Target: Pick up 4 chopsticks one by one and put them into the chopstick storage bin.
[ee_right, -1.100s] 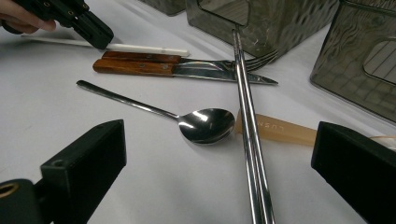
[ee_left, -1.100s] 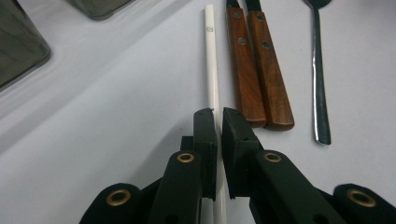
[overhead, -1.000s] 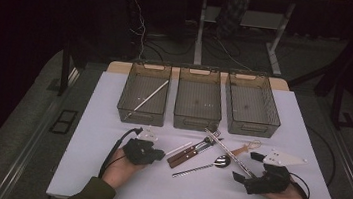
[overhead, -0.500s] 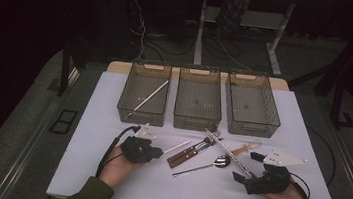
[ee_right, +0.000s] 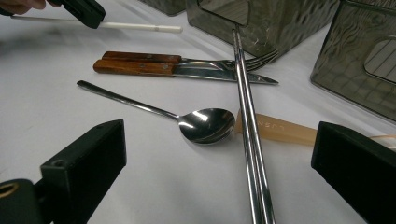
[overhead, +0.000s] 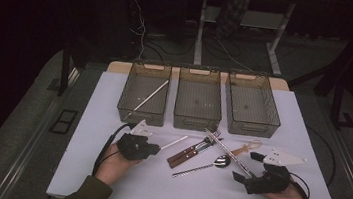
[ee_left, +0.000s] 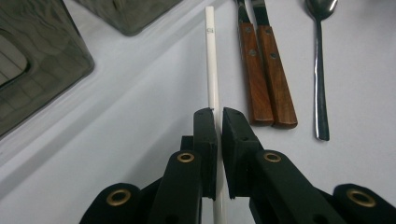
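Pinching a white chopstick [ee_left: 212,70] between the closed jaws of the left gripper [ee_left: 218,116], just beside two wooden-handled pieces of cutlery [ee_left: 266,70] on the table [overhead: 85,134], and holding the right gripper [ee_right: 219,154] wide open near a spoon [ee_right: 205,123].

White chopstick [ee_left: 211,60]; brown wooden handles [ee_left: 266,79]; silver spoon [ee_right: 205,125]; smoky grey bins [overhead: 199,100]; white table [overhead: 85,134].
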`<state>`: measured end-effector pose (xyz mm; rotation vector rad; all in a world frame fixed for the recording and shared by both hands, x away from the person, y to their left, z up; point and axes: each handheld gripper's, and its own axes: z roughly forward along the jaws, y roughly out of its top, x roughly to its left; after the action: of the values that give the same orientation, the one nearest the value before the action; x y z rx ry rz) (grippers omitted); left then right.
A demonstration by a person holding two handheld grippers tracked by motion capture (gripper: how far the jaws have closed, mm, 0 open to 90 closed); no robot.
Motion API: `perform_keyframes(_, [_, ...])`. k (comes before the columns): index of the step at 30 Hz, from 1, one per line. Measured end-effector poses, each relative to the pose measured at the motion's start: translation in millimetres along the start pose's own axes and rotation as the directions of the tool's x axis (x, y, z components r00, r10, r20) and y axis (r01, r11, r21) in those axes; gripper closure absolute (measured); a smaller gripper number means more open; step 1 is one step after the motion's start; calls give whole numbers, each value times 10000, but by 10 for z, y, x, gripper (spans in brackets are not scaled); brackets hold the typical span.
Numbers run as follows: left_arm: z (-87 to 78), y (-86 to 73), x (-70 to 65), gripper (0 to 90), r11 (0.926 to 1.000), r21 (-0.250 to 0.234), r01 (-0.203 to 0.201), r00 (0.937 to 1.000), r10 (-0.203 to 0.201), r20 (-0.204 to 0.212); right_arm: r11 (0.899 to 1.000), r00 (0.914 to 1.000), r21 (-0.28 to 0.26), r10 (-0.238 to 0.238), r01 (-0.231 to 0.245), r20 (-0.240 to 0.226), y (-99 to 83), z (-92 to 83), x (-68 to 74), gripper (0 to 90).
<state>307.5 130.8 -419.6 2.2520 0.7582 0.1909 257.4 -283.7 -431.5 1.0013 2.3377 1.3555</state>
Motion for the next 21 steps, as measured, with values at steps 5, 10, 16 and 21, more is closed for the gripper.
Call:
perform_keyframes(5, [-46,12,38,842,9999,-68,121,9999,-120,91,10000,10000,21,16,-16,9,-1,2,-4,27])
perform_keyframes(10, [-103,38,55,842,9999,-112,132,9997,-129,201,10000,10000,41,45,-45,19,-1,6,-2,27])
perform_keyframes(16, [-195,90,47,842,9999,-149,32,9997,-29,241,10000,10000,41,32,-32,23,-2,8,4,27])
perform_keyframes(21, [-252,135,55,842,9998,-203,38,9996,-33,263,10000,10000,49,48,-48,29,-2,14,4,27])
